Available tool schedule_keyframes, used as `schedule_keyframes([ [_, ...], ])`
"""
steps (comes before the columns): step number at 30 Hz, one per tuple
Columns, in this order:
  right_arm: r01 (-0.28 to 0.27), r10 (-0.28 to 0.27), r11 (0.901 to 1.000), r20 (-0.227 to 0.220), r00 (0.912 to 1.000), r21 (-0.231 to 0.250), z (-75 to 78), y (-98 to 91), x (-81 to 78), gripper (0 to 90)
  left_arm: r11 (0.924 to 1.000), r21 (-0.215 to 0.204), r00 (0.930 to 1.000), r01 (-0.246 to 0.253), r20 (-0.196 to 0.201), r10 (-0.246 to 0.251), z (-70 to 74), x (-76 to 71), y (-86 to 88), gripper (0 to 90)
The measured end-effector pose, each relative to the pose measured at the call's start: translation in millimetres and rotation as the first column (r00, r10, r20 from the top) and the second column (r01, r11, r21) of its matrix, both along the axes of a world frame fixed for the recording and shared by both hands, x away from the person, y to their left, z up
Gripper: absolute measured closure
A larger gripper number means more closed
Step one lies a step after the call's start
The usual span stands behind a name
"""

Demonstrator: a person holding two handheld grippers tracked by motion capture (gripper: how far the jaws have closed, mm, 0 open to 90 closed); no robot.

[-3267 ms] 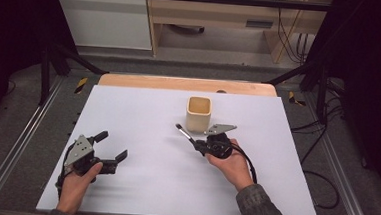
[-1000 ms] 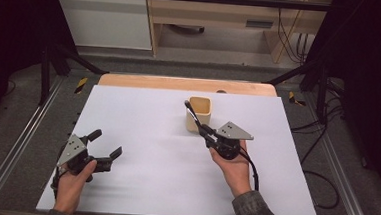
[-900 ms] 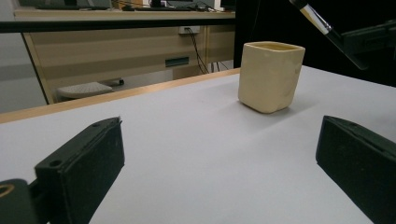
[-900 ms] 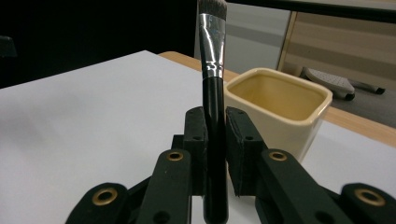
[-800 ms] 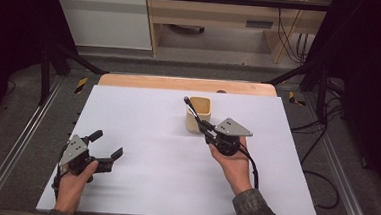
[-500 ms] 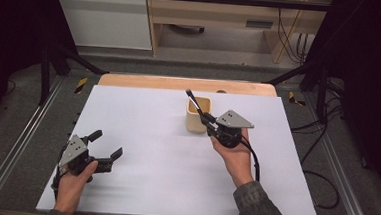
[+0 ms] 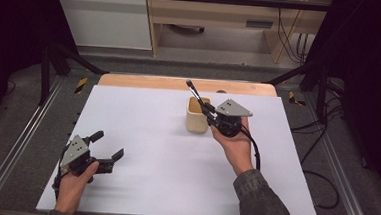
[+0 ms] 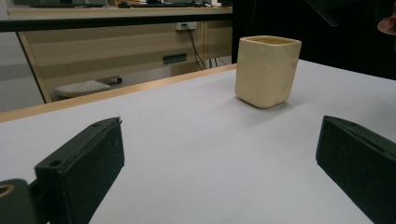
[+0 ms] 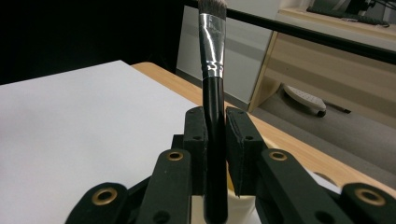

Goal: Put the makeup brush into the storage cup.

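A cream square cup (image 7: 197, 115) (image 8: 266, 70) stands upright on the white table top, right of centre toward the back. My right gripper (image 7: 209, 110) (image 9: 215, 154) hovers at the cup's right rim, shut on a black-handled brush (image 7: 195, 93) (image 9: 212, 98) with a silver ferrule; the bristle end points up and toward the far left, above the cup. At the front left my left gripper (image 7: 107, 145) (image 8: 219, 163) rests low over the table, jaws wide open with nothing between them, pointing toward the cup.
The white table top (image 7: 146, 135) ends at a wooden strip (image 7: 145, 81) along its far edge. Metal frame rails (image 7: 13, 147) run down both sides. A desk (image 7: 224, 14) and cables (image 7: 288, 38) stand beyond the table.
My right gripper has lifted the brush and carried it toward the back, from in front of the cup to beside and above its rim. The left gripper has stayed put.
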State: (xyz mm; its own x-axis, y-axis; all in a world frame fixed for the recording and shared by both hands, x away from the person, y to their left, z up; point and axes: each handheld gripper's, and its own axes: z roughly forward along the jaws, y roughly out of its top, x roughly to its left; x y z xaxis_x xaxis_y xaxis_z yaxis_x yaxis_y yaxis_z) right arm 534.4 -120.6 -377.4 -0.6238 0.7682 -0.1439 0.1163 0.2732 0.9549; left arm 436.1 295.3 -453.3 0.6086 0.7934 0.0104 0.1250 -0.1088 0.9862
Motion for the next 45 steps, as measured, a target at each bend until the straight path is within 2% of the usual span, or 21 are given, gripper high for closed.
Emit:
schedule_keyframes([
  [7,0.013,-0.013,0.9998,0.014,0.9998,-0.012,7.2,-0.5,8.2,79.4,0.9999,-0.012,1.0,0.007,0.004,-0.007,0.8,-0.6,0.5,0.6],
  [24,0.035,-0.035,0.9994,0.032,0.9989,0.0,4.0,3.7,27.4,79.4,0.9995,-0.028,0.9999,0.014,0.007,-0.013,0.9,-0.6,0.7,0.5],
  [28,0.04,-0.04,0.9992,0.033,0.9987,0.011,2.2,2.8,29.3,79.4,0.9995,-0.029,0.9999,0.013,0.006,-0.013,0.9,-0.6,0.9,0.5],
  [36,0.039,-0.038,0.9992,0.06,0.9975,-0.012,0.0,4.2,30.4,79.4,0.9995,-0.03,0.9999,0.012,0.005,-0.012,0.8,-0.4,1.3,0.5],
  [45,0.034,-0.032,0.9992,0.064,0.9974,-0.021,-3.1,7.2,30.8,79.4,0.9995,-0.029,0.9999,0.012,0.005,-0.012,0.7,-0.2,1.5,0.5],
])
